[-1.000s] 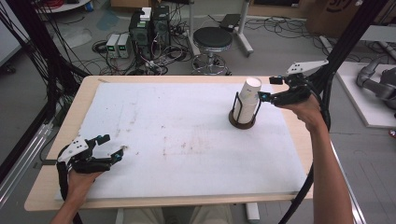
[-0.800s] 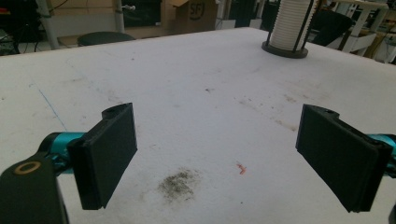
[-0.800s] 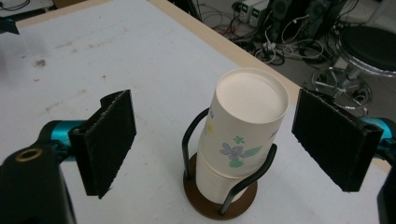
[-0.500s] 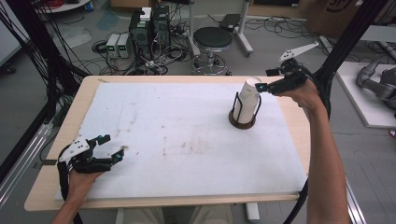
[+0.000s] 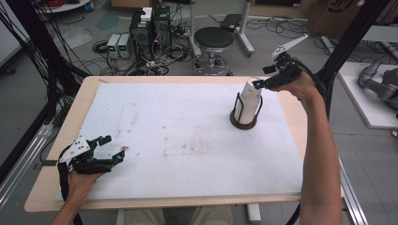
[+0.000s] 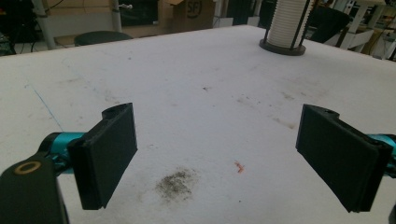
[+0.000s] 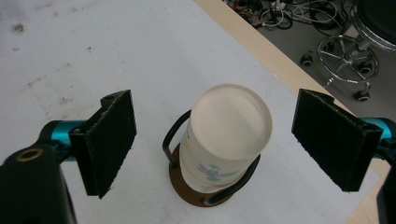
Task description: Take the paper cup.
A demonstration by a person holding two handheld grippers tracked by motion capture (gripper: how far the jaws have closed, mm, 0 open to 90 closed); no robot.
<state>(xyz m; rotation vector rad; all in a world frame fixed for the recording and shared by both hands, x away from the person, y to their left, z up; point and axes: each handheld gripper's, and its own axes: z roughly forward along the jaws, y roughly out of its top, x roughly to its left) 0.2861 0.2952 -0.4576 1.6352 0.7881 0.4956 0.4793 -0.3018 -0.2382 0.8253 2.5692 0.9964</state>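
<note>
A stack of white paper cups (image 5: 248, 101) stands upside down in a black wire holder with a round brown base (image 5: 243, 124) at the far right of the white mat. My right gripper (image 5: 263, 77) hovers at the stack's top, open, its pads apart from the cups. In the right gripper view the top cup (image 7: 229, 128) lies below and between the wide jaws, with the holder's base (image 7: 184, 184) under it. My left gripper (image 5: 113, 147) rests low over the mat's near left corner, open and empty. In the left gripper view (image 6: 219, 135) the cup stack (image 6: 287, 21) stands far off.
The white mat (image 5: 178, 122) covers most of the wooden table (image 5: 42, 192). Beyond the far edge, a black stool (image 5: 213, 40), electronics boxes (image 5: 150, 23) and cables sit on the floor. Black frame poles (image 5: 51, 70) rise at the left and right.
My right gripper has risen and drifted a little toward the far side, staying open by the top of the cup stack. The left gripper has kept still.
</note>
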